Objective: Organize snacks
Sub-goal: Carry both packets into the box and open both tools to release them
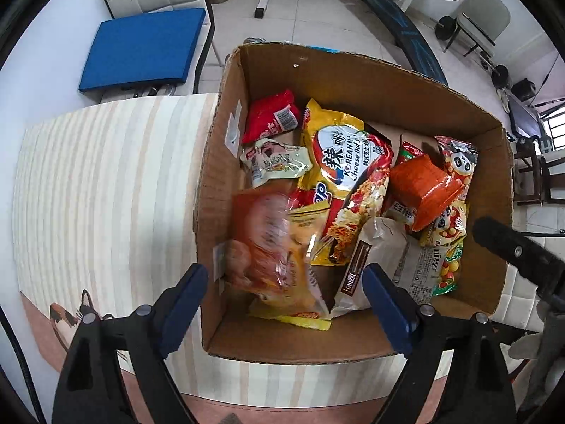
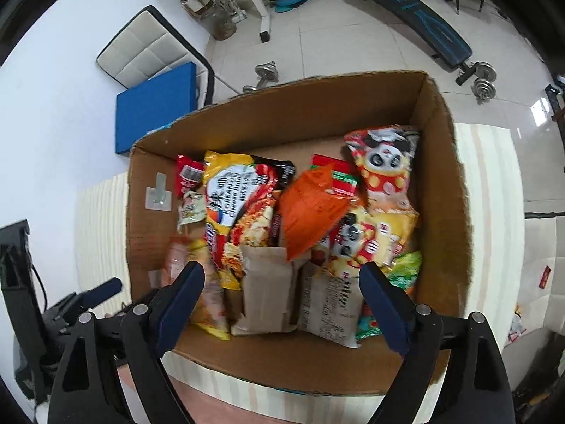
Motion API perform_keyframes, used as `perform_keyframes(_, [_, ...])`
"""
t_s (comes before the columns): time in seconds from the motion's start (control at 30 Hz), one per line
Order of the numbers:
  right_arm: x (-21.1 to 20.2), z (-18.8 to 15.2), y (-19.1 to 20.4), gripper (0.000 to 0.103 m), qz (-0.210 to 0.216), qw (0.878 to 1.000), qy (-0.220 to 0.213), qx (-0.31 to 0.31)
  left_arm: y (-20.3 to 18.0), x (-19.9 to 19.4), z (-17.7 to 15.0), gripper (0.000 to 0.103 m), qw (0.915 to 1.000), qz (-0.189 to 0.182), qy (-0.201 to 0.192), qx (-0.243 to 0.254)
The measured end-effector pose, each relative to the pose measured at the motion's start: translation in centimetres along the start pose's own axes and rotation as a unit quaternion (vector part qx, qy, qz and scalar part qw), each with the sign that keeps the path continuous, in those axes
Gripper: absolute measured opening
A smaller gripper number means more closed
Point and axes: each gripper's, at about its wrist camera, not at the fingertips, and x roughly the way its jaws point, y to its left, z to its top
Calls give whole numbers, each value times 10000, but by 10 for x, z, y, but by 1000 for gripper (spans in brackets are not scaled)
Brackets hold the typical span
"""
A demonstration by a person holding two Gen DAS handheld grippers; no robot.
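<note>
A cardboard box (image 1: 356,348) (image 2: 307,113) on the striped table holds several snack packets. A blurred orange-and-yellow packet (image 1: 268,251) lies in its near left corner, below my open left gripper (image 1: 286,293), which holds nothing. A yellow Korean noodle bag (image 1: 349,173) (image 2: 240,205), an orange packet (image 1: 420,185) (image 2: 310,208), panda snack bags (image 1: 457,166) (image 2: 385,166) and a brown paper packet (image 2: 265,289) fill the rest. My right gripper (image 2: 282,296) is open and empty above the box's near side.
The striped tablecloth (image 1: 106,194) extends left of the box. A chair with a blue cushion (image 1: 141,49) stands behind the table. Gym benches and dumbbells (image 2: 265,74) are on the tiled floor beyond. The right gripper (image 1: 512,247) shows at the left view's right edge.
</note>
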Motion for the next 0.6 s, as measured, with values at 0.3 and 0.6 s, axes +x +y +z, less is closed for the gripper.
perform_keyframes(0.3, [-12,-31,-15,92,-578,9982,-54,-158,-7,-9,-10,90,9993,-40,-362,-27])
perform_keyframes(0.6, [-19,-75,-32,95,-873,9959,-207,-109,-22,-14,-37,90,9982,35,-568,199])
